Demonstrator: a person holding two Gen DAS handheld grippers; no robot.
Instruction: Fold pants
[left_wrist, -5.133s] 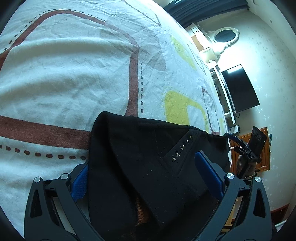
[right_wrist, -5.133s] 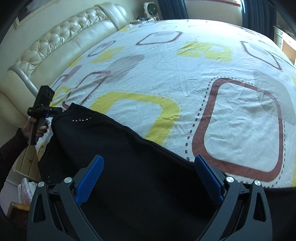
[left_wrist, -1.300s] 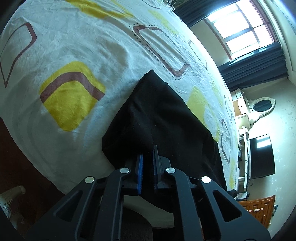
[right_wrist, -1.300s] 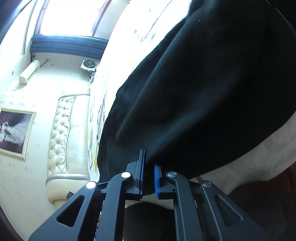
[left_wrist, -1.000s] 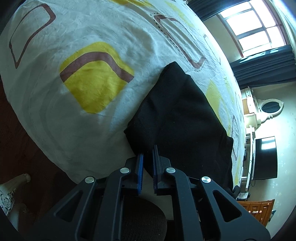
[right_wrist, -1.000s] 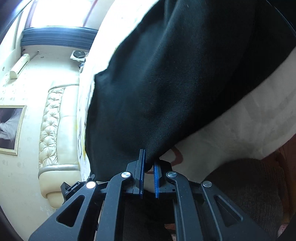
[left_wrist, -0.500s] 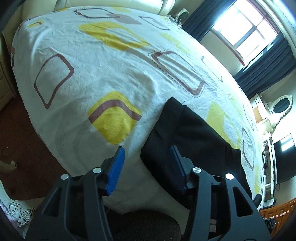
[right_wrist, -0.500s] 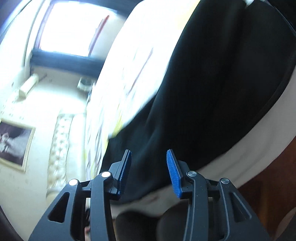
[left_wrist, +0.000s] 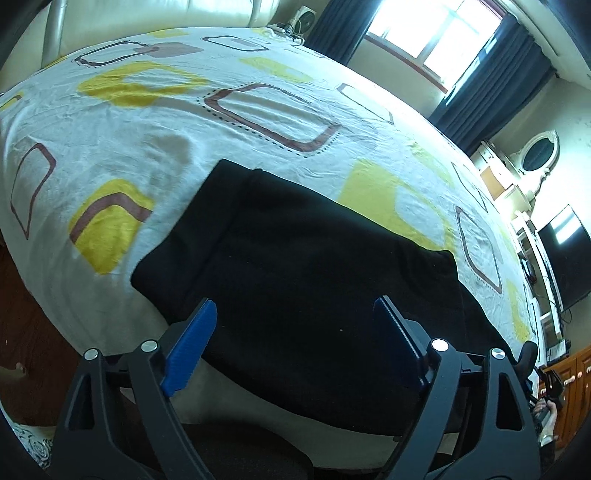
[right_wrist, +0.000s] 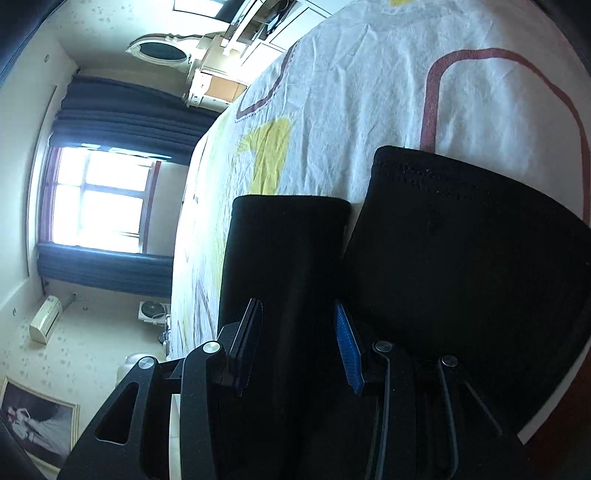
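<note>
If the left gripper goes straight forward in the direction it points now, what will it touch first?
Most likely the black pants. The left gripper is open, and the dark cloth lies directly ahead between its fingers on the bedsheet. Depth is hard to judge through the fisheye.

1. No readable text, labels, brands, numbers or signs in either wrist view.
2. Bedsheet (left_wrist: 258, 122) print: shapes only, no lettering.
3. Black pants (left_wrist: 295, 266): no visible tag or logo.
4. Framed picture (right_wrist: 33, 421) on the wall: photo only, too small to show any caption.
</note>
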